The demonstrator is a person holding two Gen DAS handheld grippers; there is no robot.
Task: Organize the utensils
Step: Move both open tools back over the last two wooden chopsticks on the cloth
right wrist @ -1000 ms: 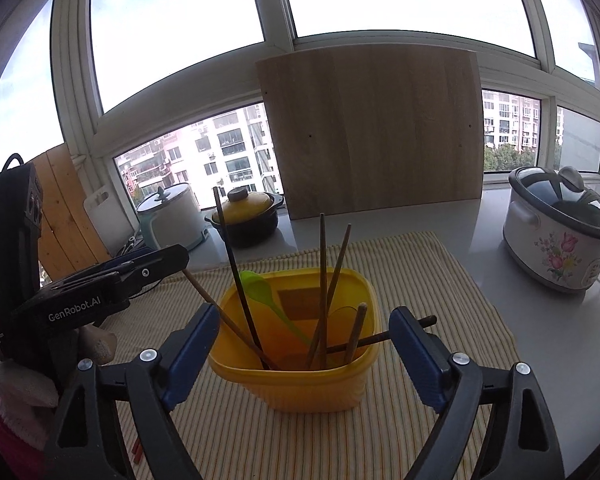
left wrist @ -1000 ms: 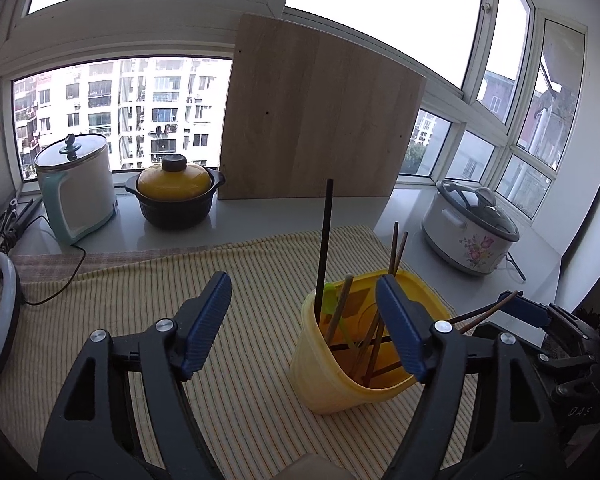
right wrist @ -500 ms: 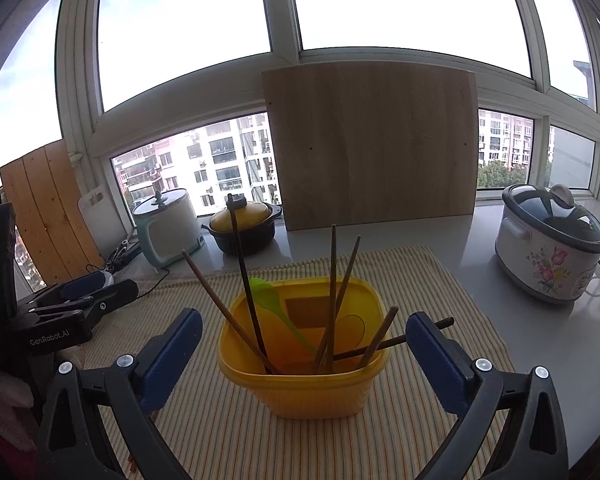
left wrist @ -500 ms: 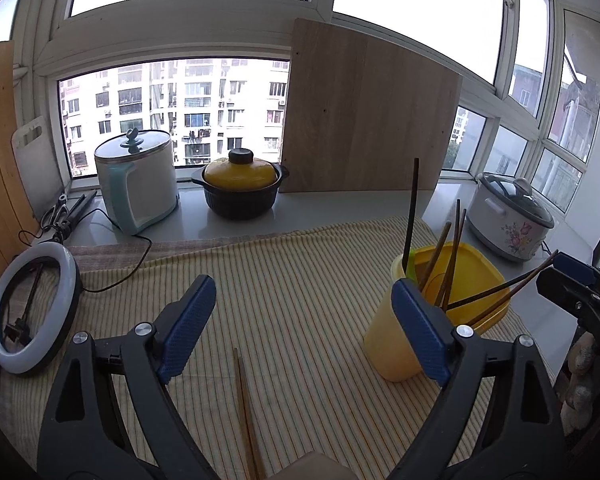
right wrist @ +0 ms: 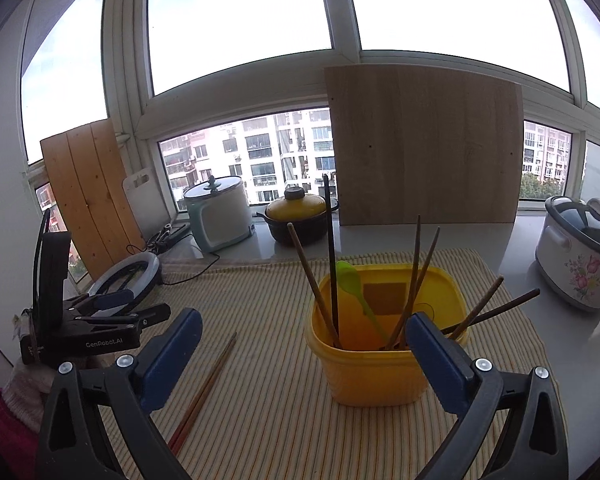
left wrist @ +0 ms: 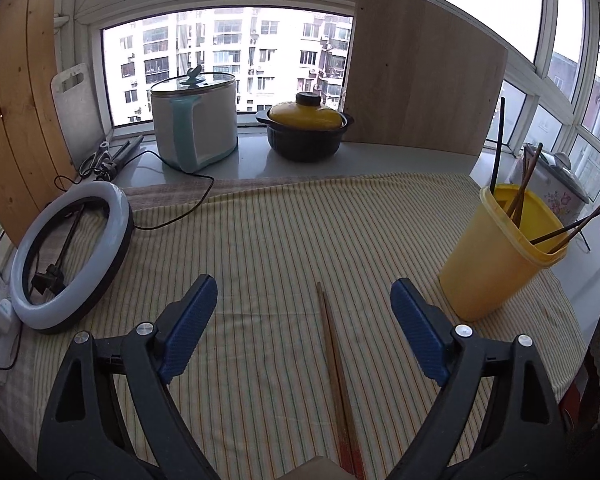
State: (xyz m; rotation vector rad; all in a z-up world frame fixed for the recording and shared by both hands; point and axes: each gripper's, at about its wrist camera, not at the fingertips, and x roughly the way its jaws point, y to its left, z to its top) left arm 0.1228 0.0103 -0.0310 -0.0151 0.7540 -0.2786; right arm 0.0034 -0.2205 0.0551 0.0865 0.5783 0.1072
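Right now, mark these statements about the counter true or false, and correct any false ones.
1. A pair of wooden chopsticks lies on the striped cloth. True.
2. The left gripper is clamped on those chopsticks. False: its jaws stand open, apart from them.
3. A green plastic spoon stands in the yellow plastic tub. True.
4. The yellow tub has tipped over. False: it stands upright.
5. The right gripper holds a black chopstick. False: it is open and empty.
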